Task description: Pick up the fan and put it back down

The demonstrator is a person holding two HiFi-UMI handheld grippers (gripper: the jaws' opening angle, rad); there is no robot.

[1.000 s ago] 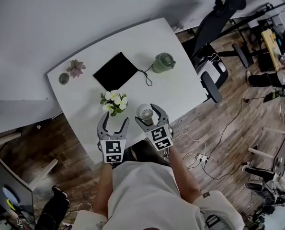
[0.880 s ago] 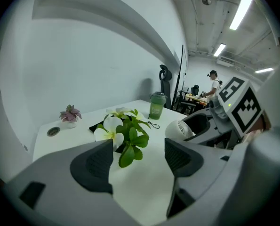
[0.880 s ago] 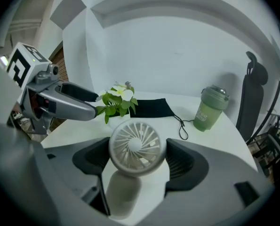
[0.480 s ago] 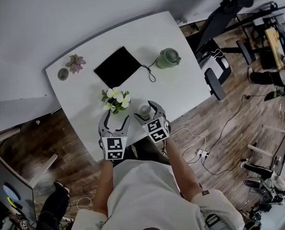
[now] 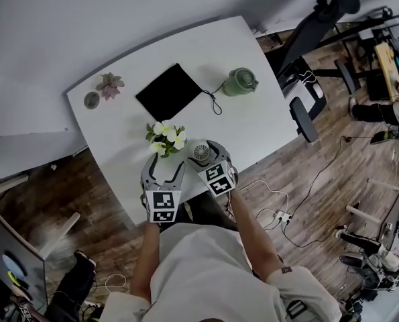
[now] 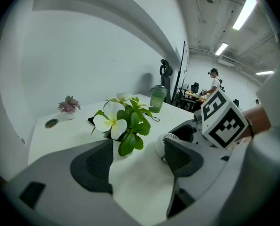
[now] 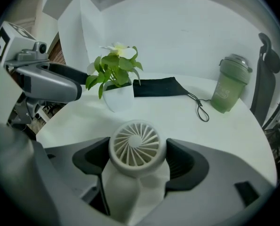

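A small white handheld fan (image 7: 137, 148) sits with its round grille head between the pads of my right gripper (image 7: 139, 161), which is shut on it. In the head view the fan (image 5: 200, 152) and right gripper (image 5: 204, 149) are low over the front part of the white table (image 5: 253, 126). Whether the fan's base touches the tabletop is hidden. My left gripper (image 5: 164, 170) hangs beside it to the left, open, with only bare table between its jaws (image 6: 137, 166). The fan (image 6: 165, 142) also shows just right of the left gripper's right jaw.
A white pot of white flowers (image 5: 165, 139) stands just beyond both grippers. Farther back lie a black pouch (image 5: 170, 92) with a cord, a green bottle (image 5: 239, 81), a small pink plant (image 5: 108, 84) and a round dish (image 5: 91, 100). An office chair (image 5: 306, 39) stands to the right.
The right gripper has come down toward the tabletop with the fan still in its jaws. The left gripper has sunk a little and stayed open.
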